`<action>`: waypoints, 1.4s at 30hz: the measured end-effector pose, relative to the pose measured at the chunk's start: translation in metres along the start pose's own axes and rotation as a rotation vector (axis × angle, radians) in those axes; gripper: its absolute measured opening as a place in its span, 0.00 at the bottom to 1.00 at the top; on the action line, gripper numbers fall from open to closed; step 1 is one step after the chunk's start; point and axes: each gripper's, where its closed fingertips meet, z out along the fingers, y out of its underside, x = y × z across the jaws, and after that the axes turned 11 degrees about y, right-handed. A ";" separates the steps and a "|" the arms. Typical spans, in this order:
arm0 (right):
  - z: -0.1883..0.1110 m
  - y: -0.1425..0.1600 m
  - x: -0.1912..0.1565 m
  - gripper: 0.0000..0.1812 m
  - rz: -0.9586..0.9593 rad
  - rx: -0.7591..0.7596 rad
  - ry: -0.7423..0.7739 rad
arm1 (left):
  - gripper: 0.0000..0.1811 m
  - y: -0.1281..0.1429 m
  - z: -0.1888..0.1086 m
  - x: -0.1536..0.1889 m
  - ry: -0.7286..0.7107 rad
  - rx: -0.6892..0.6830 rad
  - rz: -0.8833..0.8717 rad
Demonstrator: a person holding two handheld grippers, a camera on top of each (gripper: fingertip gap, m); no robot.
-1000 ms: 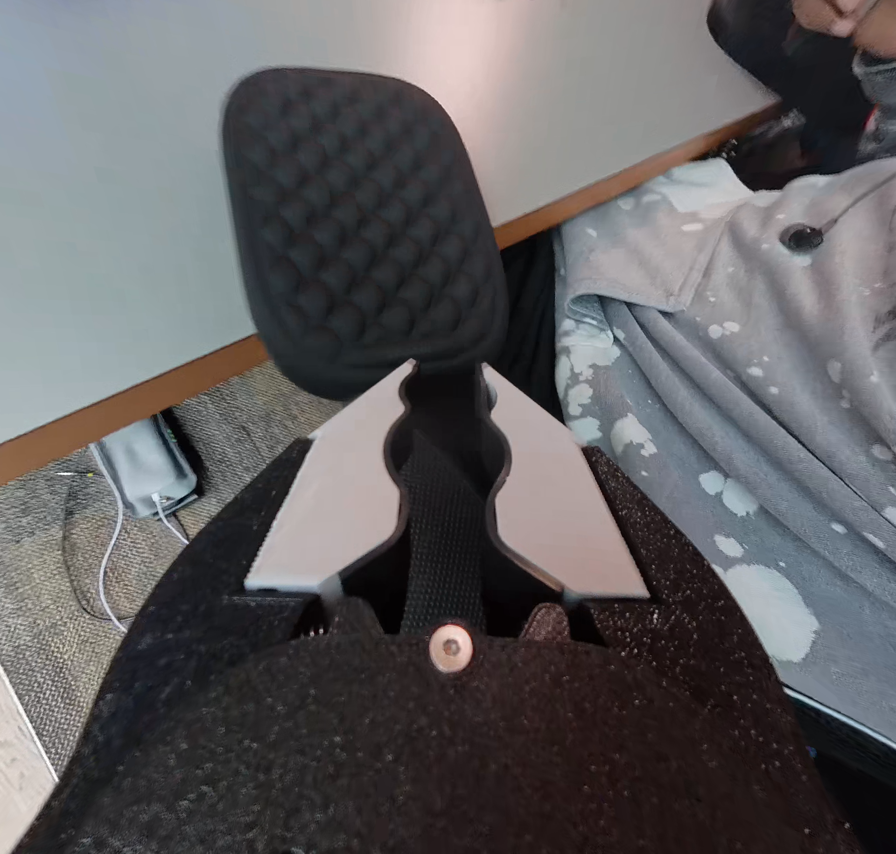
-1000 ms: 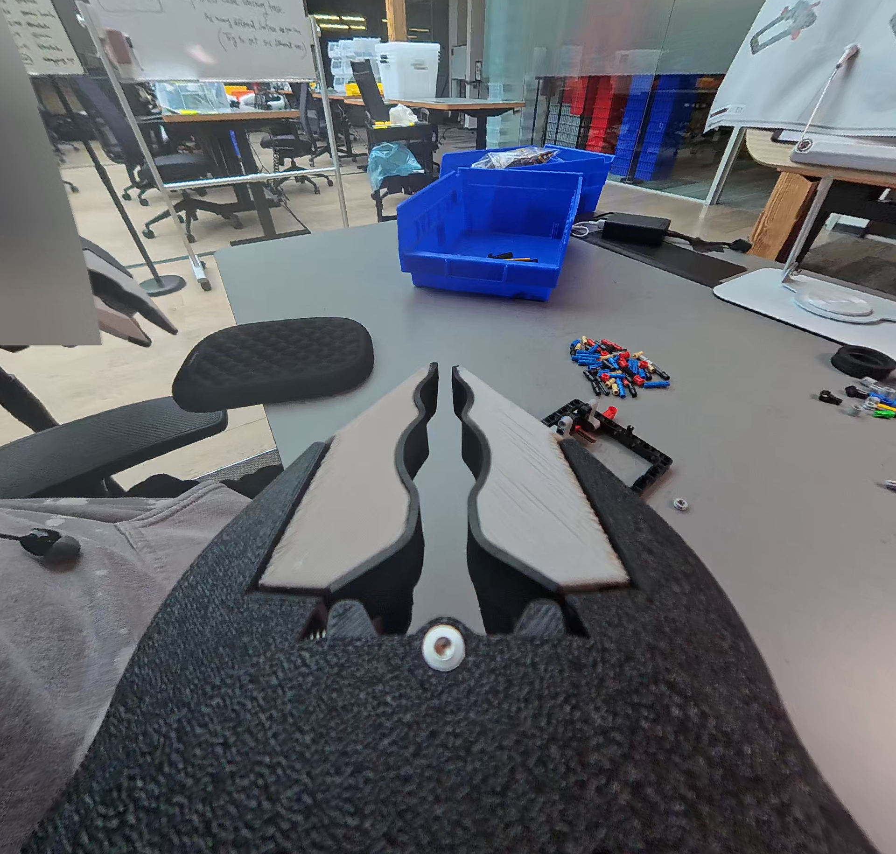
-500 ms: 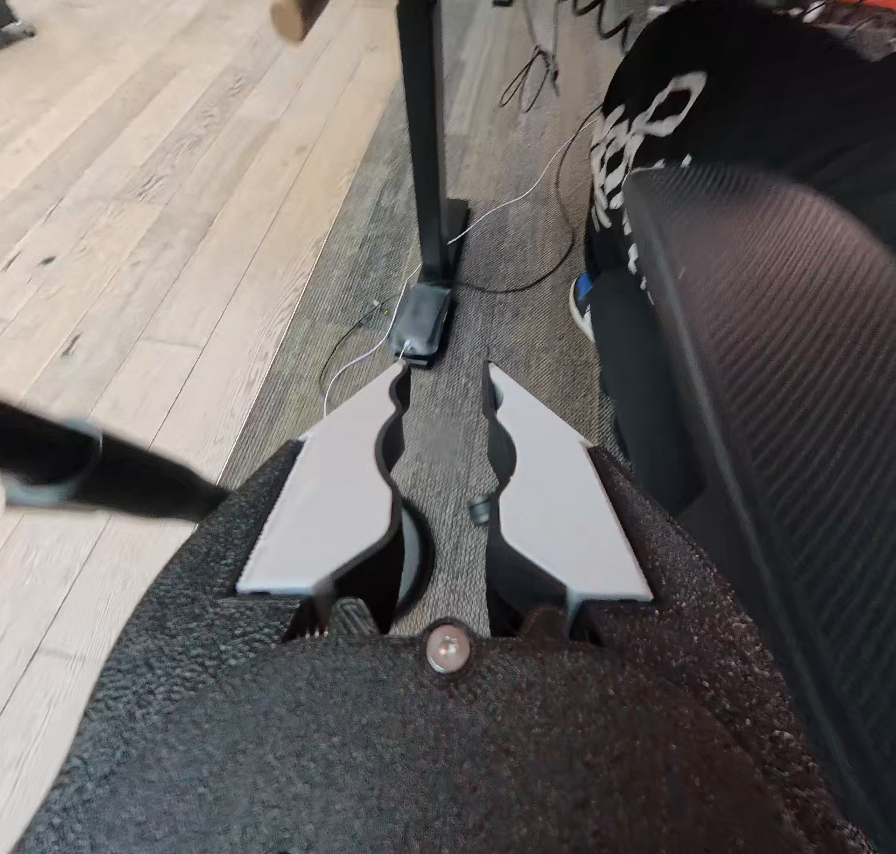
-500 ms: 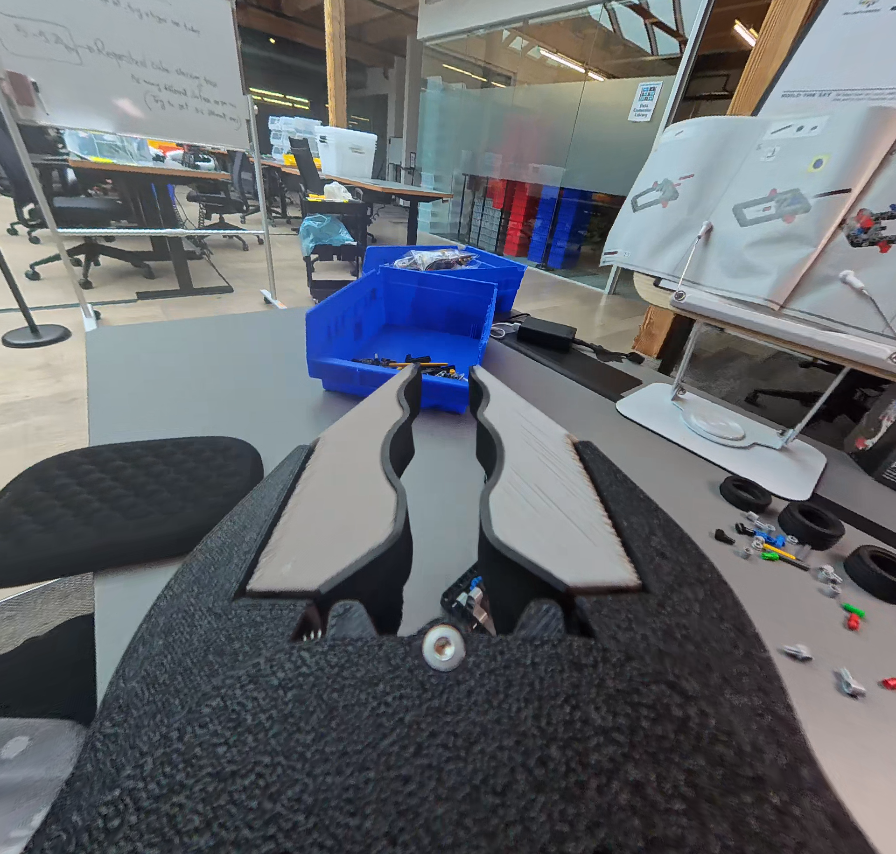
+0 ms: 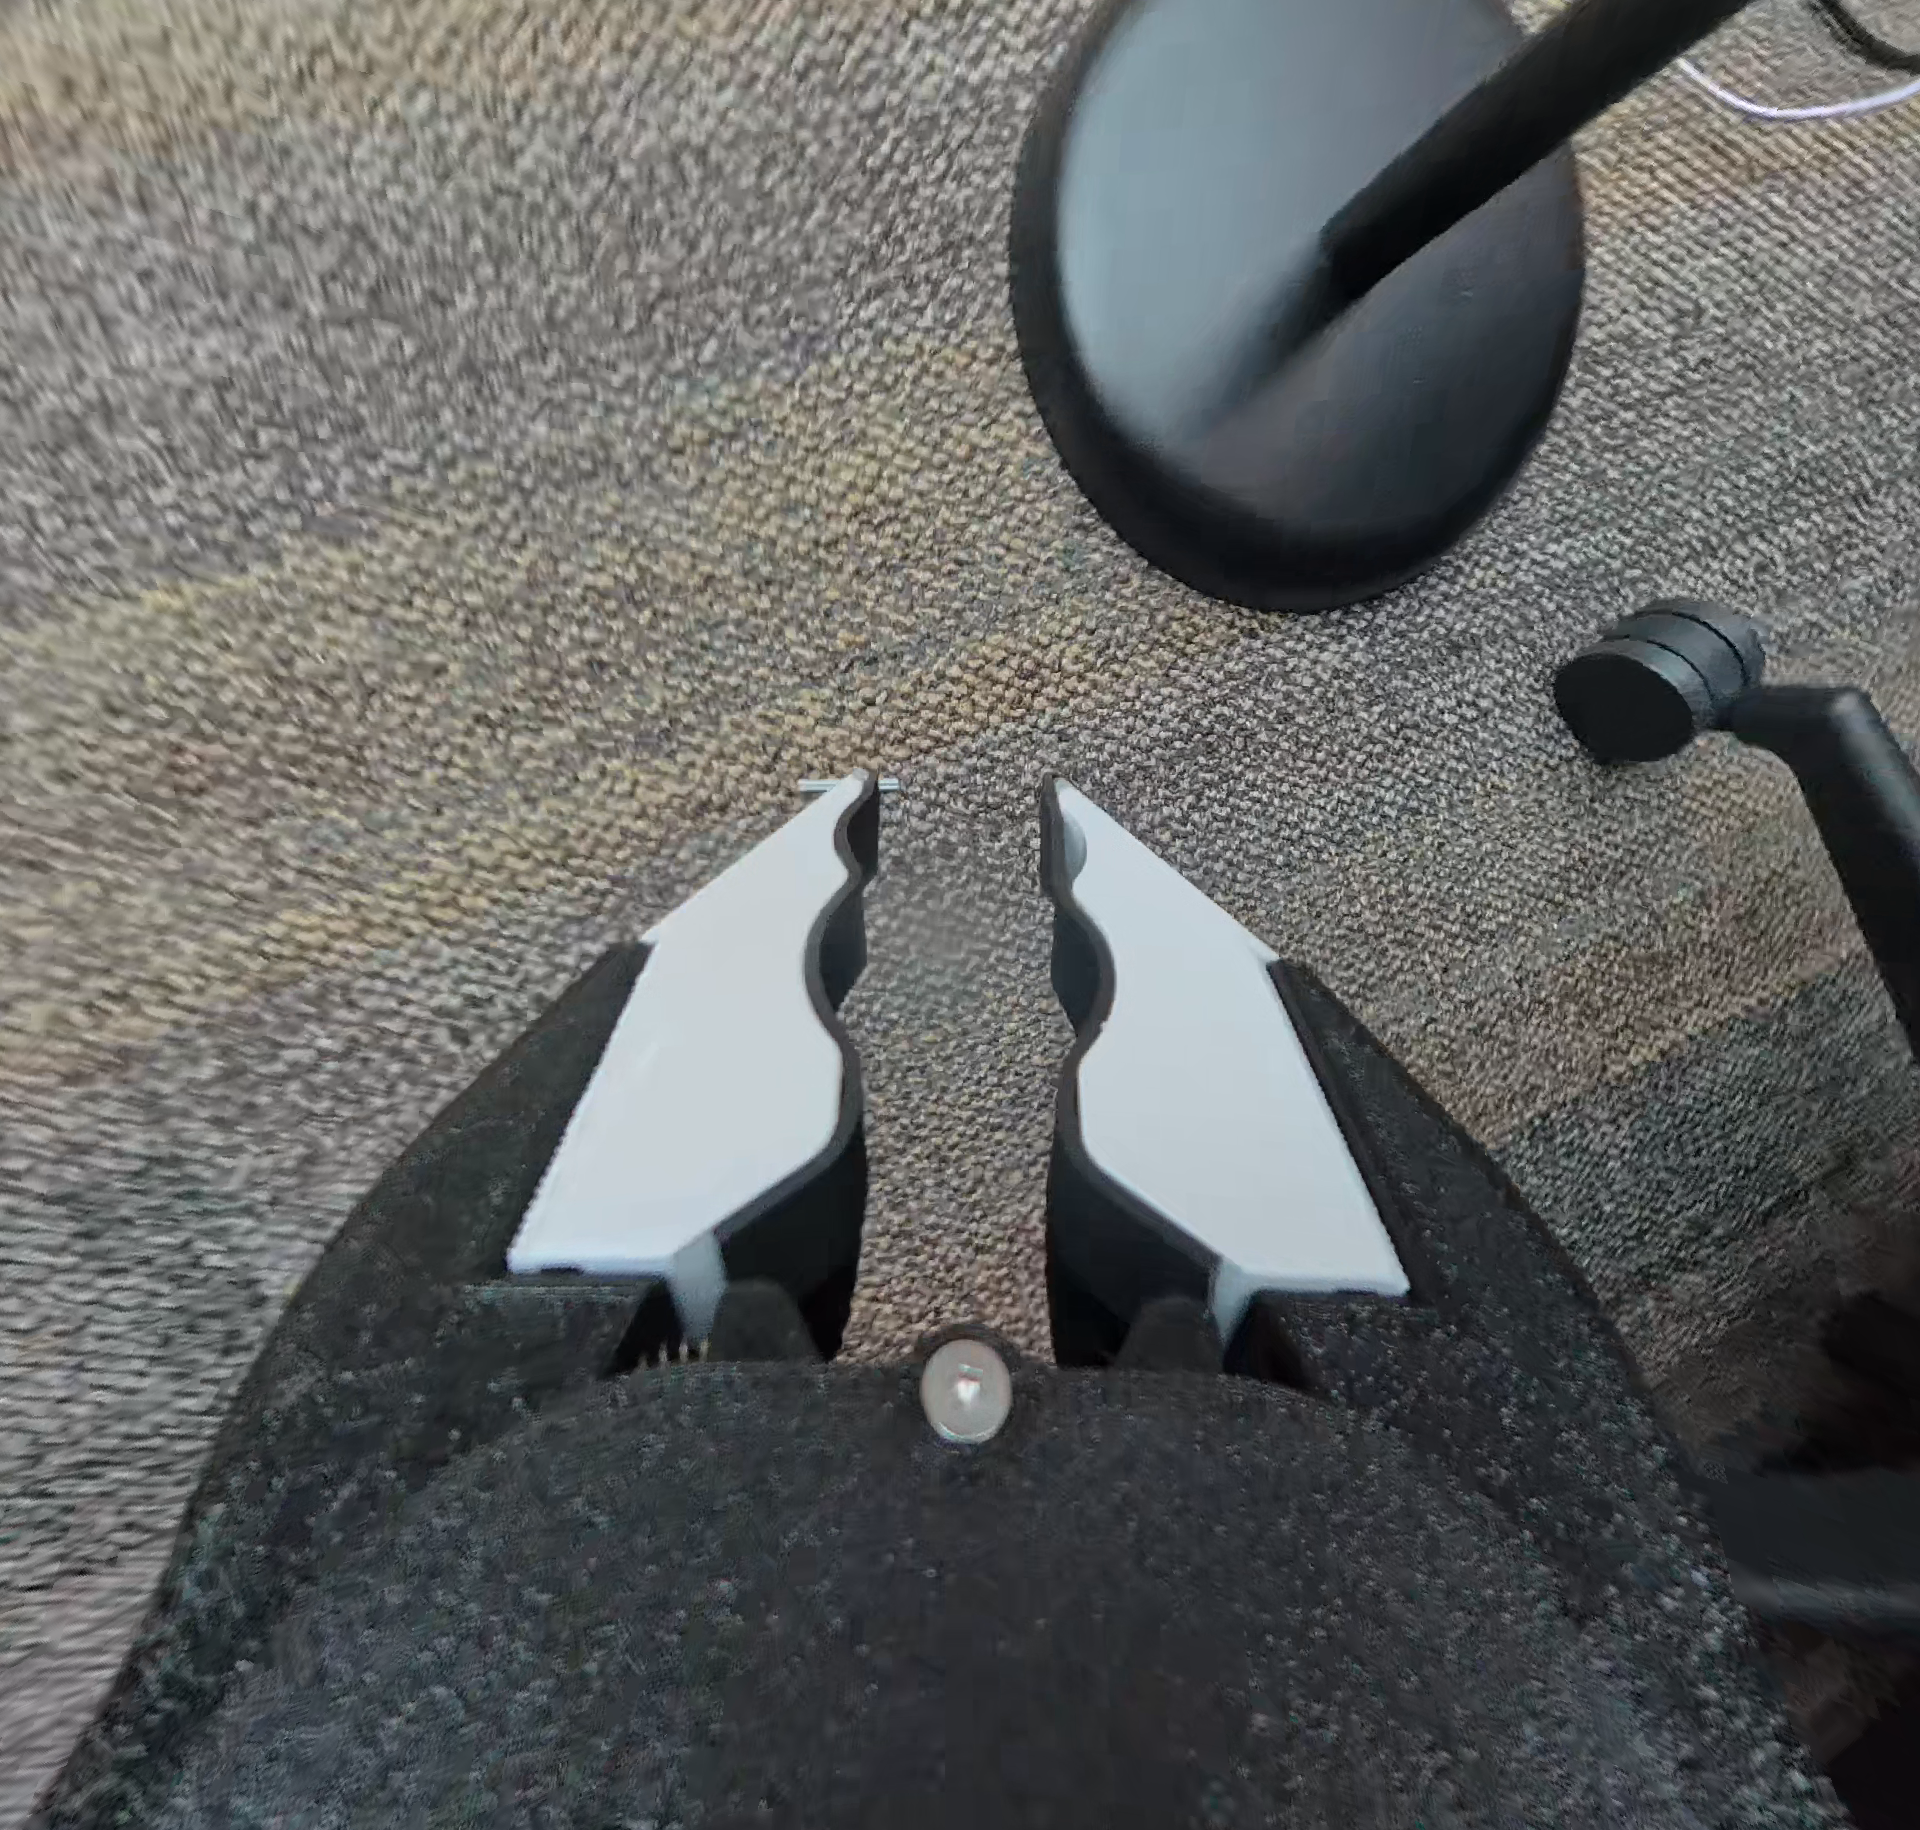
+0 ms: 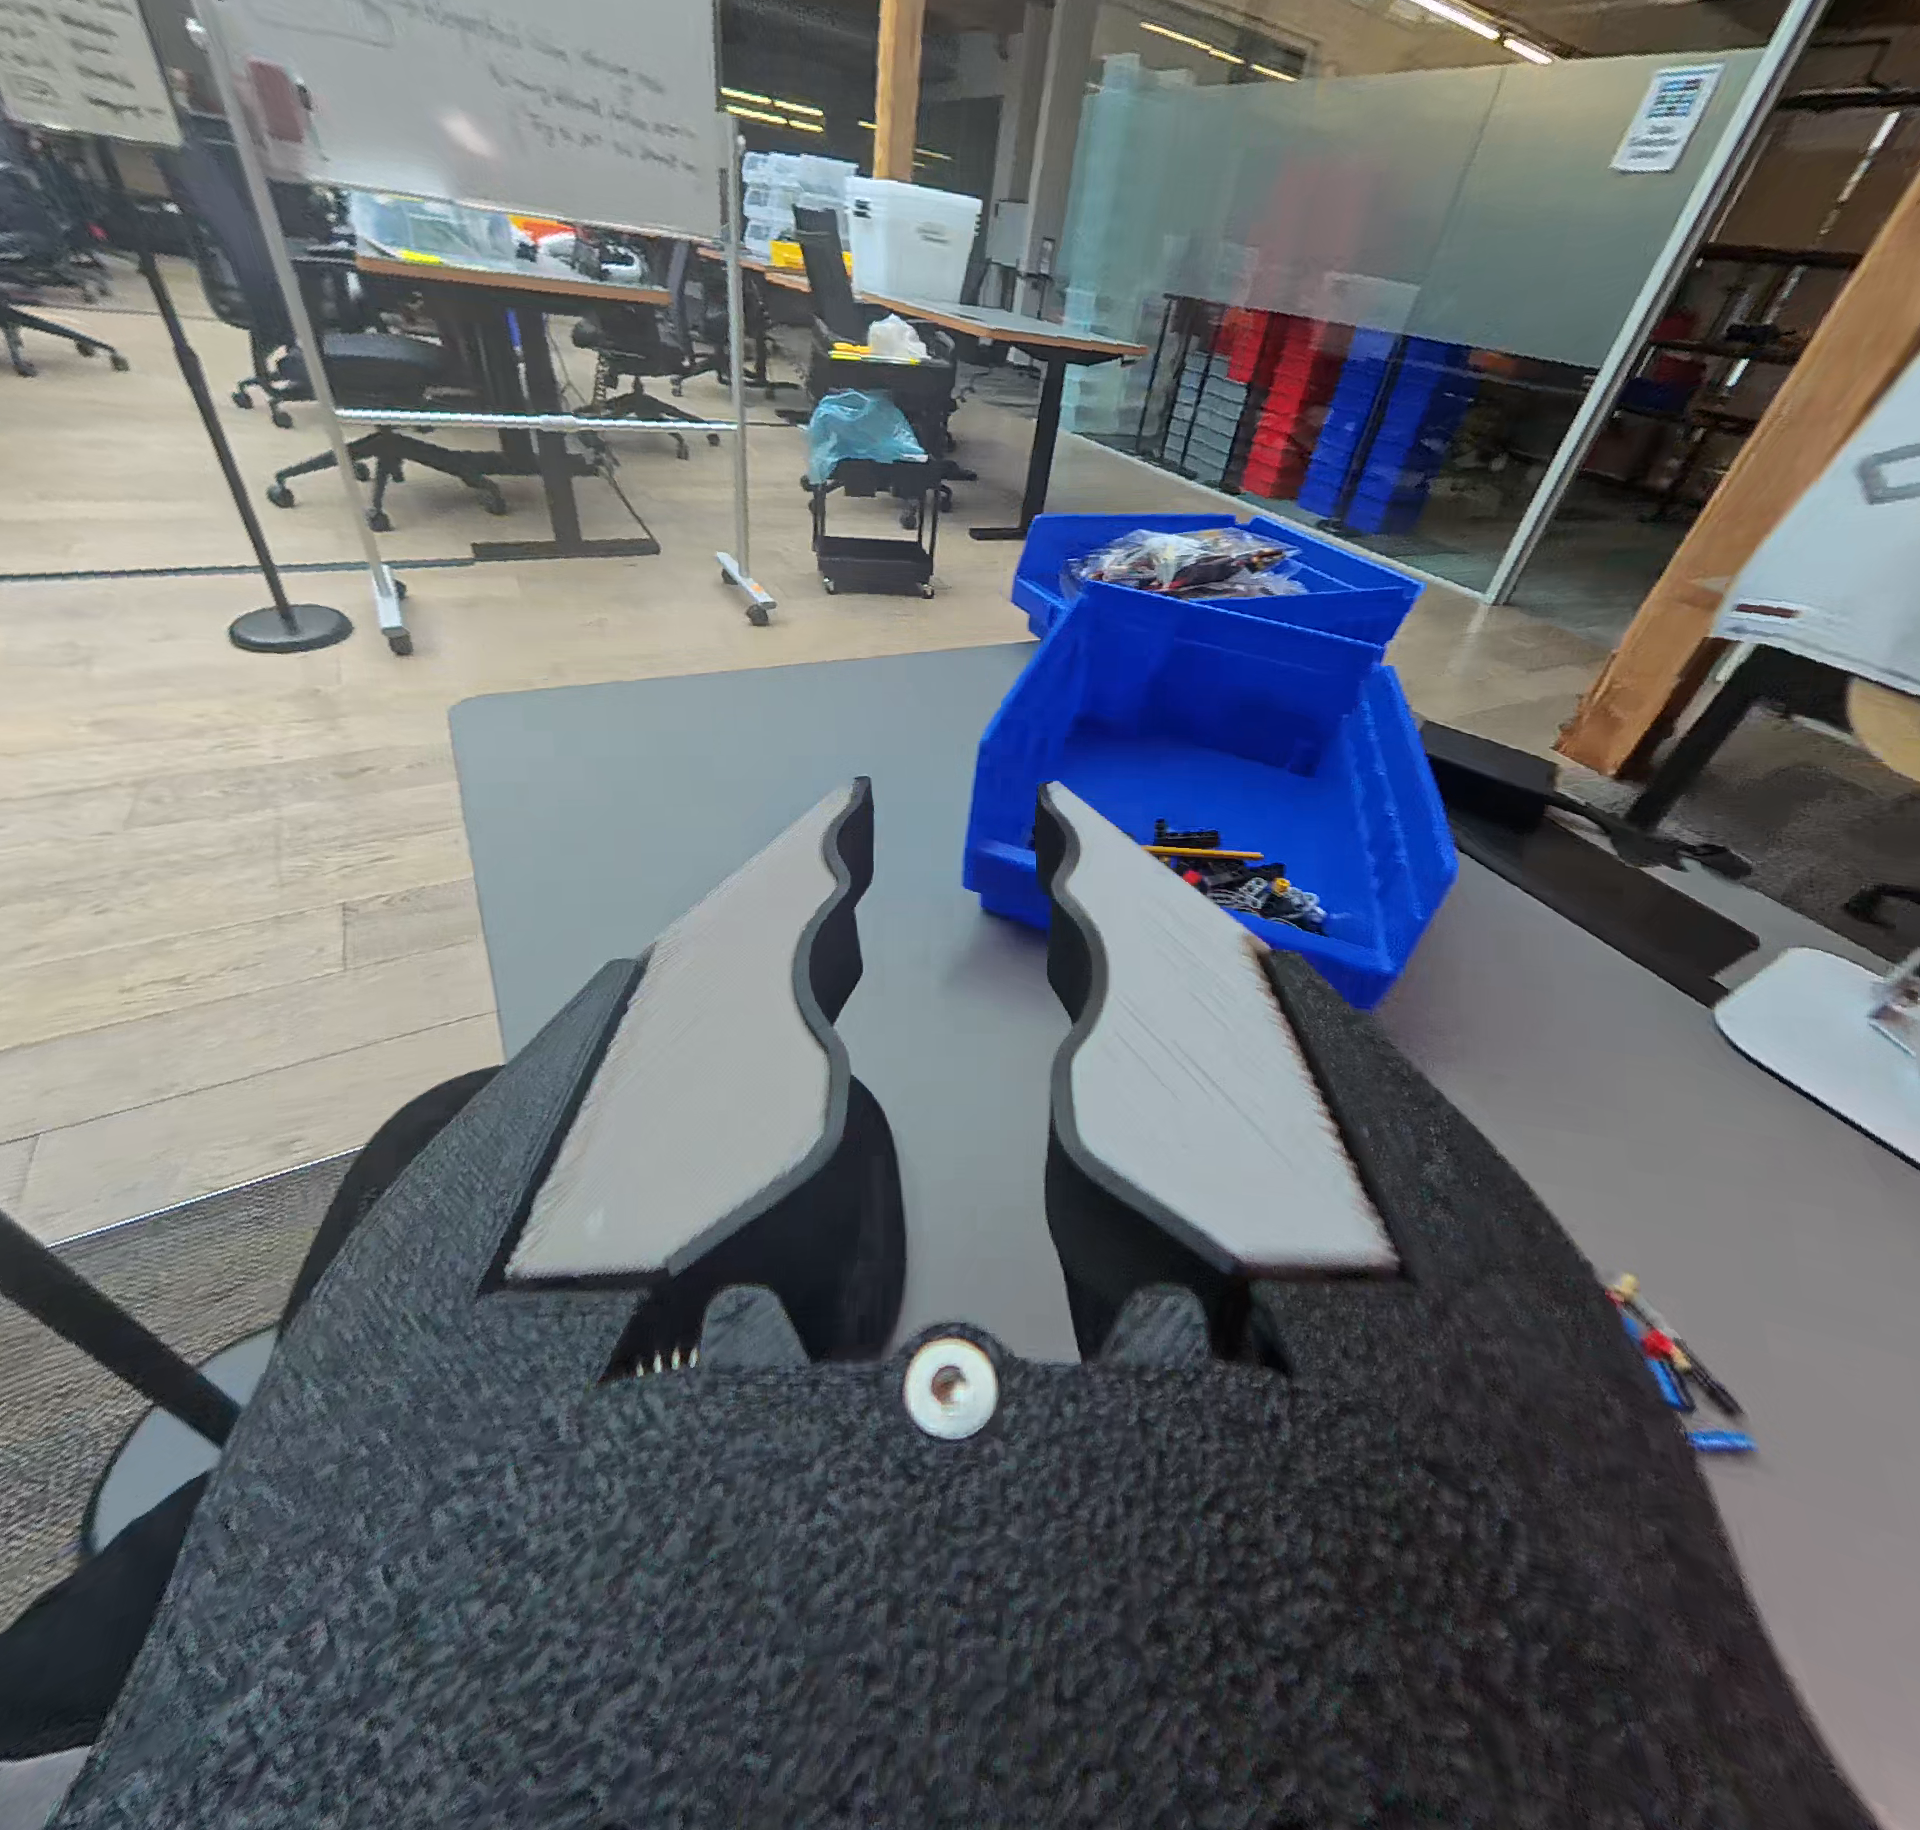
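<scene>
Left wrist view: the desk leg and chair seen earlier are gone; the left gripper (image 5: 959, 814), fingers parted and empty, is pointed at carpet (image 5: 468, 430) near a stand base (image 5: 1226, 346) and a caster (image 5: 1652, 679).

Right wrist view: the bin (image 6: 1226, 741) is shown nearer than before; the right gripper (image 6: 954, 824), fingers apart and empty, is held above the bench (image 6: 675, 762), with a whiteboard (image 6: 468, 45) beyond.
</scene>
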 end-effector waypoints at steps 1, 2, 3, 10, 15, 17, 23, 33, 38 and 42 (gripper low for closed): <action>0.008 -0.002 -0.017 0.17 -0.013 -0.012 -0.025 | 0.17 0.008 0.012 -0.010 -0.007 0.014 -0.074; 0.015 -0.004 -0.030 0.17 -0.032 -0.018 -0.037 | 0.17 0.017 0.023 -0.019 -0.015 0.028 -0.155; 0.022 -0.007 -0.041 0.17 -0.044 -0.016 -0.038 | 0.18 0.026 0.034 -0.028 -0.026 0.041 -0.244; 0.036 -0.019 -0.083 0.18 -0.053 0.051 0.039 | 0.18 0.069 0.100 -0.054 -0.089 0.131 -0.669; 0.031 -0.004 -0.124 0.17 -0.018 -0.018 -0.194 | 0.17 0.070 0.120 -0.067 -0.195 0.182 -0.840; 0.026 0.005 -0.133 0.17 -0.089 -0.050 -0.251 | 0.16 0.075 0.123 -0.073 -0.241 0.182 -0.898; 0.018 0.009 -0.131 0.16 -0.172 -0.080 -0.232 | 0.10 0.079 0.122 -0.079 -0.370 0.164 -0.908; 0.003 0.001 -0.097 0.14 -0.163 0.018 -0.203 | 0.01 0.074 0.090 -0.080 -0.241 0.226 -0.979; -0.001 -0.008 -0.052 0.13 -0.051 0.132 -0.189 | 0.02 -0.010 -0.010 -0.041 -0.128 0.409 -0.653; -0.015 -0.006 0.006 0.13 0.063 0.207 -0.151 | 0.02 -0.101 -0.107 0.087 0.144 0.480 -0.221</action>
